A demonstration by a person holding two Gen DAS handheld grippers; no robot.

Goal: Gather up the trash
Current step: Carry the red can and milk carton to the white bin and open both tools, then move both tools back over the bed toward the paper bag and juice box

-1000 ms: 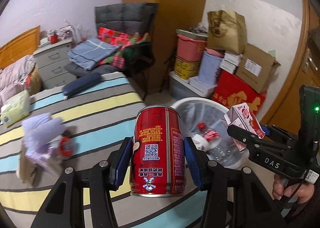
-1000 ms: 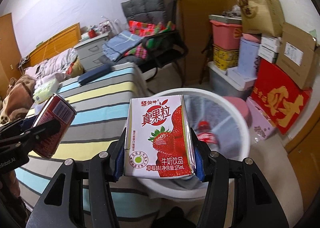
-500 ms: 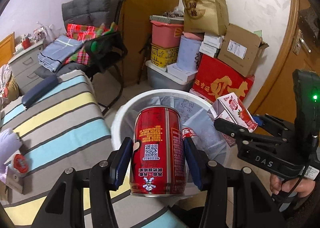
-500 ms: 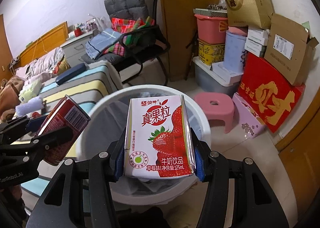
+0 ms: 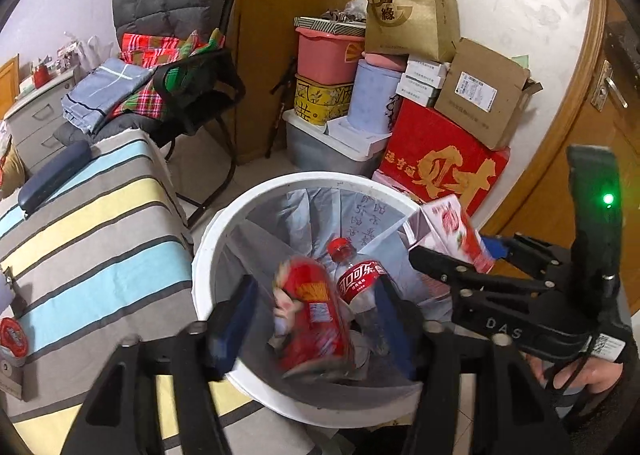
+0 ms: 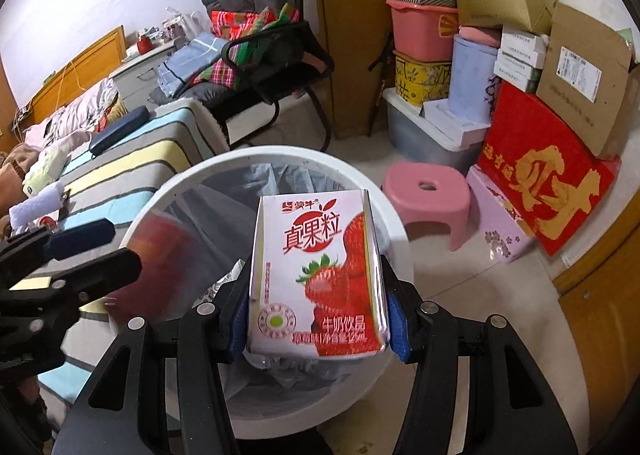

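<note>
My left fingers (image 5: 312,319) are opening, the blurry red can (image 5: 310,315) loose between them over the white bin (image 5: 208,255). Right fingers (image 6: 316,313) clamp the strawberry milk carton (image 6: 316,279). Cola bottle (image 5: 356,275) inside at 12 o'clock.

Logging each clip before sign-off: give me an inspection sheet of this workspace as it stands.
Surface: striped bed cover; tiled floor.
Job's things: white lined trash bin; red can, blurred, tipping into the bin; cola bottle already inside; strawberry milk carton over the bin.
Clutter: stacked boxes, pink stool, chair with clothes.
Grippers: left gripper opening, can loose between jaws; right gripper clamps carton.
Cables: one under the person's hand.
Surroundings: bedroom, wooden door.
</note>
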